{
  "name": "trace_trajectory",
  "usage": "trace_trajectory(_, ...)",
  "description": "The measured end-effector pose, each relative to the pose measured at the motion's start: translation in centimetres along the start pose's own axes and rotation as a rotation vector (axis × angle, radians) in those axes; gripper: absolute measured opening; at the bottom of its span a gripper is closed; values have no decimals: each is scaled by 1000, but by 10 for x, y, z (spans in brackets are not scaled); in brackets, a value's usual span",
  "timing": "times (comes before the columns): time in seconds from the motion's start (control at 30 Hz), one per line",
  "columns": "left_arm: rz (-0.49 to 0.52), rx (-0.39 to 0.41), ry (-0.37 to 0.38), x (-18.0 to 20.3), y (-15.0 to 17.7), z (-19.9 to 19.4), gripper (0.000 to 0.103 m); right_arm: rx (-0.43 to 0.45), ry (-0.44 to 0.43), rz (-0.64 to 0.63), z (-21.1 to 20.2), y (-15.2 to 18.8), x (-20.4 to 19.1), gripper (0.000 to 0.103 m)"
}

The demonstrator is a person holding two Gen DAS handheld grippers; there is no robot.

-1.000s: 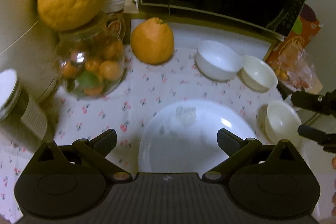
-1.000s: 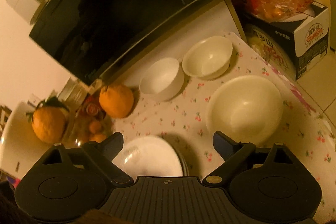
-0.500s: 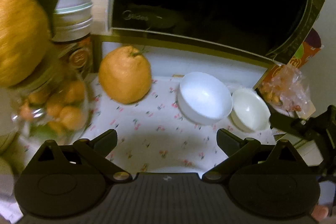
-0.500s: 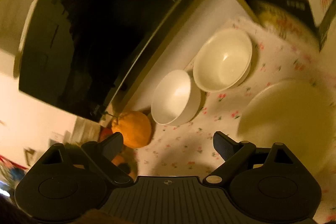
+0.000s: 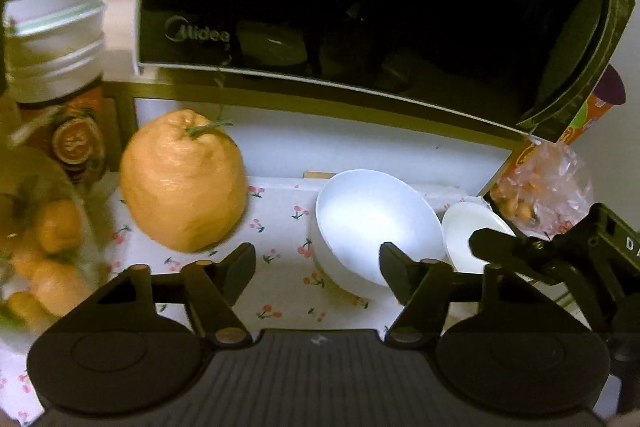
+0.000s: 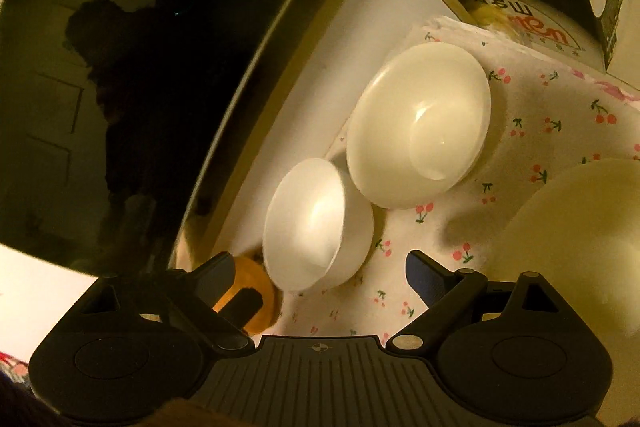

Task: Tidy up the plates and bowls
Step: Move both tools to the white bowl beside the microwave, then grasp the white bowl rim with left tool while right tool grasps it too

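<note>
Left tool [image 5: 318, 259] is closing on nothing, its right tip over the round white ceramic bowl [image 5: 372, 223] mid-frame. Right tool [image 6: 320, 269] gapes wide, empty, bowl just ahead.

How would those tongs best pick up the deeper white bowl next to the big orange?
Probably by its near rim. The deeper white bowl sits upright and open, so one finger inside and one outside fits. The big orange and shallower bowl crowd its sides.
</note>
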State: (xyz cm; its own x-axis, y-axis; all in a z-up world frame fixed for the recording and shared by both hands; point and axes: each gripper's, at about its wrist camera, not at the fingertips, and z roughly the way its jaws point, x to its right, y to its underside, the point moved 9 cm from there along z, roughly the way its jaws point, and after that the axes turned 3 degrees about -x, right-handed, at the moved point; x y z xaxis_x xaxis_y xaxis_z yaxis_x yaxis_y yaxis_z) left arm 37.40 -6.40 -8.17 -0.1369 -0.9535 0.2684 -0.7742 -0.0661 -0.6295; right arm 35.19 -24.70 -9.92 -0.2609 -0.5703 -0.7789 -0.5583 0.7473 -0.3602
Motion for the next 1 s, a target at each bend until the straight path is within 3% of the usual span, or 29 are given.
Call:
trace_trajectory(0.17,6,-10,10,5,-3,16,50,-2,20,0,14,0,2,83)
trace_trajectory(0.47,7,-18,14,3,-6,33,42,1,33,-5,30,-2,0,59)
trace_trajectory(0.73,18,-25,19,2,-4,39,28,15,58,-11,35,-2,2,34)
trace_trajectory(1.0,35,-35,14,3,-4,44,21,25,63,-35,39,-3,1,23)
